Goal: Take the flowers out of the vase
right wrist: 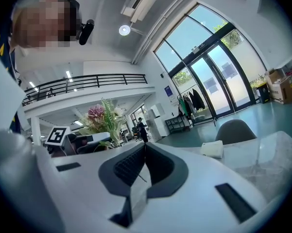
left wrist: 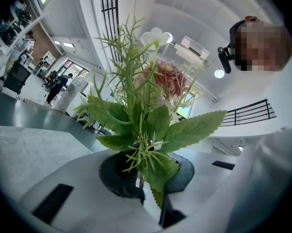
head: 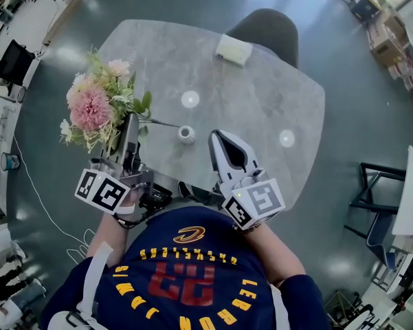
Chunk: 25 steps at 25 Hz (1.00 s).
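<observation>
My left gripper points toward 12 o'clock in the head view. Its jaws are pinched on the stems of the flowers, and its marker cube trails at 7 o'clock by my wrist. My right gripper sits at its 3 o'clock, apart from it. It is tipped toward 11 o'clock, jaws pressed together with nothing between them. My left forearm and right forearm angle back toward my chest.

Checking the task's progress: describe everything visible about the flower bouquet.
The flower bouquet looks artificial: one large pink bloom, smaller pale blooms, serrated green leaves, wispy sprigs. Its thin stems are pinched in the left gripper, held clear of the small white vase, by the table's left edge.
</observation>
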Each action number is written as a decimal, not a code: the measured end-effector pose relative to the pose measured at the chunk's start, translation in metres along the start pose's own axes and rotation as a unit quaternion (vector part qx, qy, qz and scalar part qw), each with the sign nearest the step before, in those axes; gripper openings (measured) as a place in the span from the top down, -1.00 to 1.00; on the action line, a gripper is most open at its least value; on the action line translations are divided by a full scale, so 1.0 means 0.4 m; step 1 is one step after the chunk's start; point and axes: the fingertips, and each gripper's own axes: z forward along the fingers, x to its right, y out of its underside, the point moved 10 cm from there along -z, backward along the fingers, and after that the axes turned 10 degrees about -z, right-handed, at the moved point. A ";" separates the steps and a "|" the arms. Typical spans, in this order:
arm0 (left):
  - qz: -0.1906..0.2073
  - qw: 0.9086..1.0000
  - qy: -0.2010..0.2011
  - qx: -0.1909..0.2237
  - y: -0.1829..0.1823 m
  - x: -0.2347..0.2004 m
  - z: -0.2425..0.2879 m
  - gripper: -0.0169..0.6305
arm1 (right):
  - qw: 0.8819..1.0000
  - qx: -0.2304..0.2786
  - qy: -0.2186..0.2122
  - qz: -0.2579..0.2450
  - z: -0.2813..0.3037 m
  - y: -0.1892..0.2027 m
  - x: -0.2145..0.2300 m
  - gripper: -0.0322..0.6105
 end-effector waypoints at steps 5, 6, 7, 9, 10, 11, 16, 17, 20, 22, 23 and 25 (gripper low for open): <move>-0.001 1.000 0.000 0.000 0.000 0.003 -0.001 0.82 | 1.000 -0.004 -0.001 0.005 0.000 0.001 0.006 0.88; -0.002 1.000 -0.001 0.000 0.000 0.001 -0.001 0.82 | 1.000 -0.004 -0.001 0.006 0.000 0.001 0.007 0.88; -0.002 1.000 -0.002 0.001 0.000 0.000 -0.001 0.82 | 1.000 -0.004 -0.001 0.005 0.000 0.001 0.008 0.88; -0.003 1.000 -0.003 0.002 0.001 -0.001 -0.001 0.82 | 1.000 -0.004 -0.002 0.005 0.000 0.002 0.010 0.88; -0.003 1.000 -0.003 0.002 0.002 -0.001 -0.001 0.82 | 1.000 -0.005 -0.002 0.005 -0.001 0.003 0.011 0.88; -0.003 1.000 -0.004 0.003 0.002 0.000 -0.001 0.82 | 1.000 -0.005 -0.002 0.006 -0.002 0.004 0.011 0.88; -0.005 1.000 -0.007 0.004 0.001 0.000 -0.001 0.82 | 1.000 -0.003 -0.004 0.006 -0.005 0.003 0.015 0.88; -0.005 1.000 -0.007 0.004 0.002 0.000 -0.001 0.82 | 1.000 -0.003 -0.003 0.007 -0.006 0.004 0.015 0.88; -0.005 1.000 -0.007 0.003 0.003 -0.001 -0.003 0.82 | 1.000 -0.004 0.000 0.009 -0.010 0.007 0.014 0.88; -0.005 1.000 -0.007 0.004 0.001 0.000 -0.002 0.82 | 1.000 -0.003 0.001 0.009 -0.010 0.005 0.015 0.88; -0.005 1.000 -0.007 0.004 0.000 0.002 -0.001 0.82 | 1.000 -0.002 0.001 0.009 -0.010 0.004 0.016 0.88; -0.005 1.000 -0.006 0.005 -0.002 0.005 0.001 0.82 | 1.000 0.003 0.001 0.013 -0.013 0.001 0.017 0.88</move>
